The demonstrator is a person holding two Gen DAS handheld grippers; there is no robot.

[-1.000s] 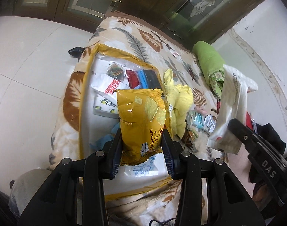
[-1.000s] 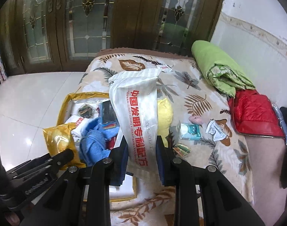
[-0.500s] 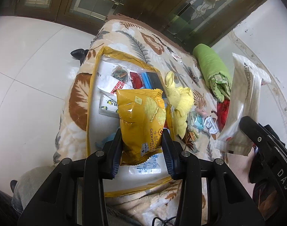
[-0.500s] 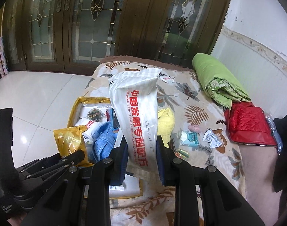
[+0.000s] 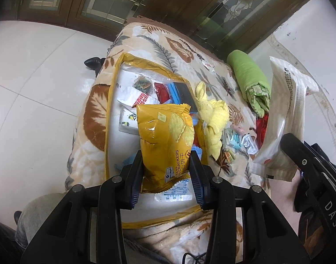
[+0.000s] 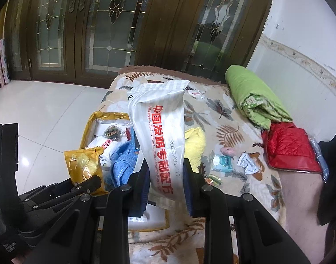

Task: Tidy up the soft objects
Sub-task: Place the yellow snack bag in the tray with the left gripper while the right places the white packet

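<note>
My left gripper (image 5: pixel 166 171) is shut on a yellow cracker packet (image 5: pixel 165 134), held above a yellow-rimmed clear storage bag (image 5: pixel 110 114) on the leaf-print bed. The packet also shows in the right wrist view (image 6: pixel 84 165). My right gripper (image 6: pixel 166 176) is shut on a long white packet with red Chinese print (image 6: pixel 161 132), held upright above the bed; it shows at the right of the left wrist view (image 5: pixel 282 118). A yellow cloth (image 5: pixel 214 118) lies beside the bag and a blue towel (image 6: pixel 121 165) lies in it.
A rolled green blanket (image 6: pixel 253 94) and a red quilted jacket (image 6: pixel 289 145) lie along the wall side. Small sachets and packets (image 6: pixel 223 160) are scattered mid-bed. Several small packets lie in the bag (image 5: pixel 141 92). White tiled floor is left; wooden glass doors stand behind.
Both grippers have lifted higher and pulled back from the bed with their packets. The white packet has swung further right and up in the left wrist view.
</note>
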